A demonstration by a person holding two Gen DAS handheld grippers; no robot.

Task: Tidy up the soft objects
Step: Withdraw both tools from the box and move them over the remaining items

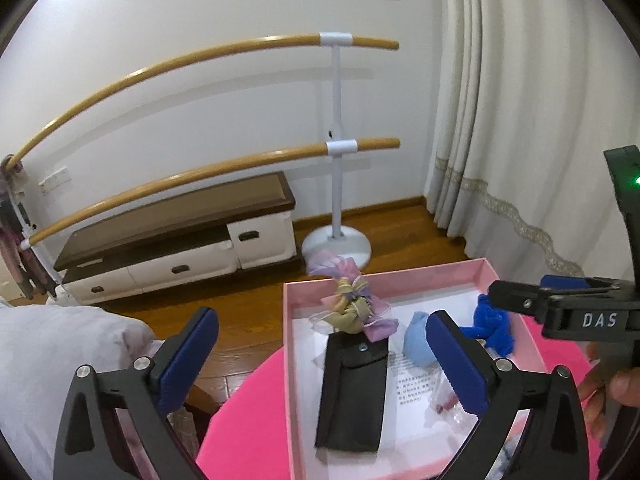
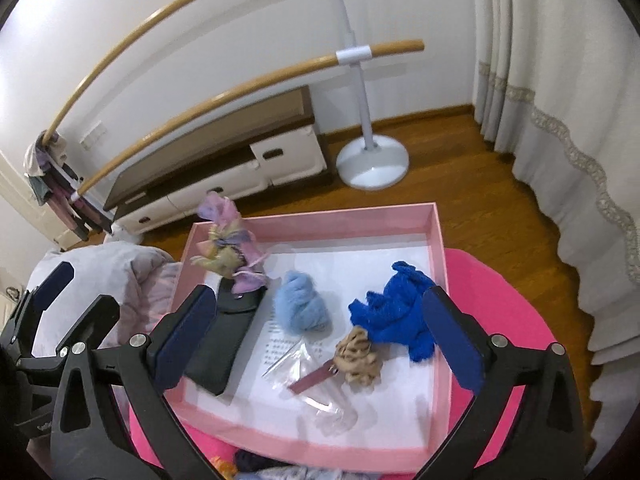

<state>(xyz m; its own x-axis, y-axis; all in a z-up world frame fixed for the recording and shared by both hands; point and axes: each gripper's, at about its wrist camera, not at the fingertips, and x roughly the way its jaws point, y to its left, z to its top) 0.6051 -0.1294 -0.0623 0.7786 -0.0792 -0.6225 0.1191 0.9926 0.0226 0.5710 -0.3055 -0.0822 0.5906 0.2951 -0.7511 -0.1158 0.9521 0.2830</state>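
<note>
Hidden or unclear: in the left wrist view the left gripper (image 1: 320,360) covers part of the light blue wool (image 1: 416,344), and the right gripper (image 1: 516,296) partly masks the dark blue yarn (image 1: 494,326). Print on the white sheet (image 2: 280,348) is illegible. Items below the pink box (image 2: 436,240) are cut off.

Pose: both grippers point down over the box, jaws spread wide, nothing between them. The yarn, wool, tan tuft (image 2: 358,360), pastel bundle (image 2: 228,248) and black pouch (image 2: 224,336) lie inside.
</note>
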